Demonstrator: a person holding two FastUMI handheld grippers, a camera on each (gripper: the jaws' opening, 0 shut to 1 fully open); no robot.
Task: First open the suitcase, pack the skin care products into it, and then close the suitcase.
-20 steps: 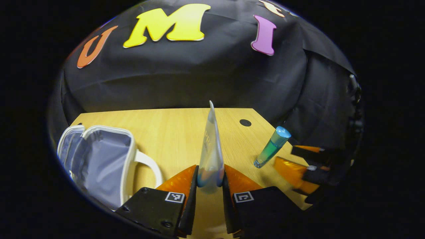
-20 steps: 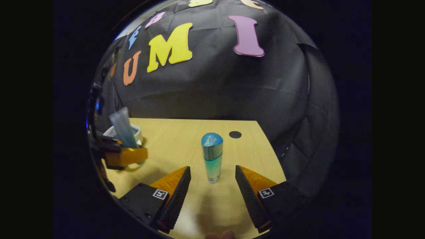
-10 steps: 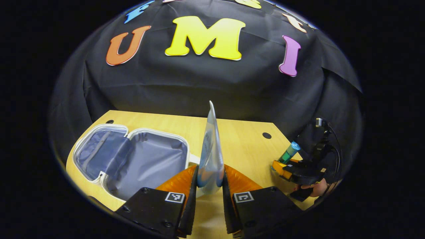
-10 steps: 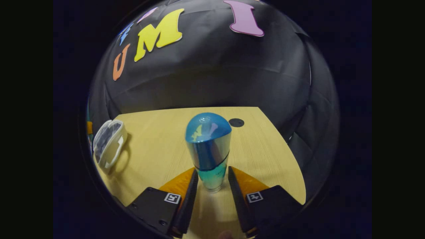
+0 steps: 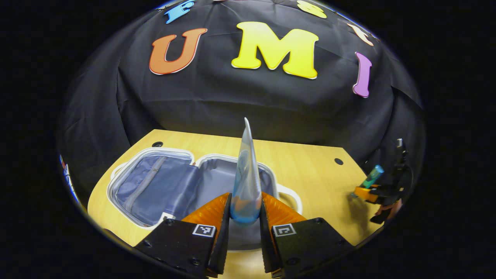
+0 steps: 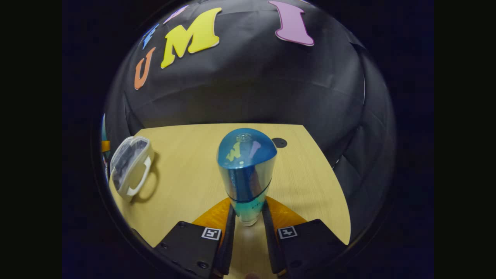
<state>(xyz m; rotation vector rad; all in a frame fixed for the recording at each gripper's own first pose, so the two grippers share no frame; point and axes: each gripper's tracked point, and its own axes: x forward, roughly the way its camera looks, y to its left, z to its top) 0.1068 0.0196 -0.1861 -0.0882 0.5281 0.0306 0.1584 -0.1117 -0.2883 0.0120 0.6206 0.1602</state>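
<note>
Holding in my left claw: I had it clamped on the lower end of a flat, pale translucent tube, both fingers pressing its sides, the crimped tip pointing up and away.
Holding in my right claw: I had it closed narrow on the lower body of a bottle, with both fingers against its sides.
Where the tube was: it hung just above the near half of the open suitcase, not yet inside it.
Where the bottle was: it stood upright over the bare table, well apart from the suitcase at the left edge of the right gripper view; I could not tell whether its base touched the wood.
Suitcase: it lay opened flat on the table, white-edged, both halves lined in grey-lilac cloth, a white handle on the near side; I saw nothing packed in the parts that showed.
Bottle's look: glossy rounded blue cap, clear body shading from blue to green.
Done, as I judged it: the opening step.
Left: lowering the tube in, carrying the bottle across, then closing the lid.
</note>
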